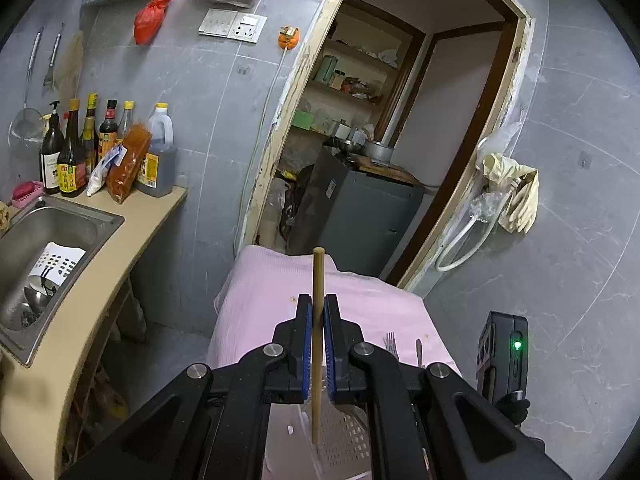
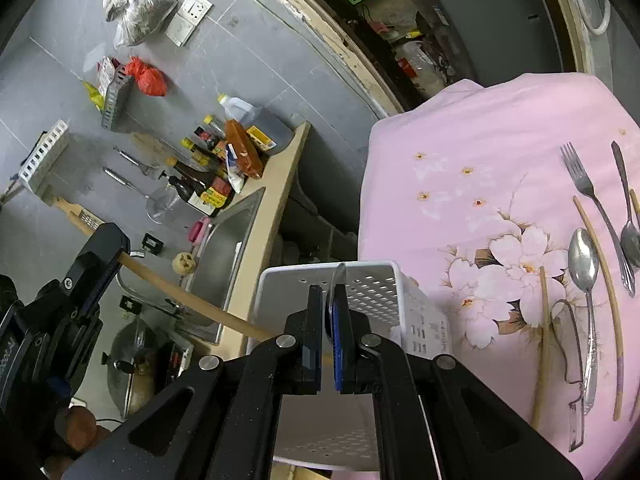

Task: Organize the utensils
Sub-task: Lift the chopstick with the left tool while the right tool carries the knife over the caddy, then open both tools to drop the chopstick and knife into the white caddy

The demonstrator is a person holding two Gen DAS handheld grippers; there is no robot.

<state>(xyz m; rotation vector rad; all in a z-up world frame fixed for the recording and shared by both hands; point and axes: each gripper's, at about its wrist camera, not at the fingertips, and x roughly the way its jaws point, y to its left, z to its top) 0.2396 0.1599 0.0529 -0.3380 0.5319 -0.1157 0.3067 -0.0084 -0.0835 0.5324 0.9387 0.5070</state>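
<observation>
My left gripper [image 1: 317, 304] is shut on a wooden chopstick [image 1: 318, 344], held upright with its lower end over the white perforated basket [image 1: 352, 436]. In the right wrist view the left gripper [image 2: 86, 276] shows at the left with the chopstick [image 2: 192, 300] slanting down toward the basket [image 2: 384, 284]. My right gripper [image 2: 329, 300] is shut on a thin metal utensil [image 2: 339, 274] above the basket; only its edge shows. On the pink floral cloth [image 2: 480, 140] lie a fork [image 2: 592, 200], a spoon [image 2: 585, 276], another spoon [image 2: 628, 220] and loose chopsticks [image 2: 604, 280].
A steel sink [image 1: 48, 236] holding a second white basket [image 1: 56, 264] is set in the beige counter [image 1: 132, 236] at the left, with sauce bottles [image 1: 76, 152] behind it. An open doorway [image 1: 400, 120] with a grey cabinet lies beyond the table. A peeler [image 2: 576, 380] lies by the spoon.
</observation>
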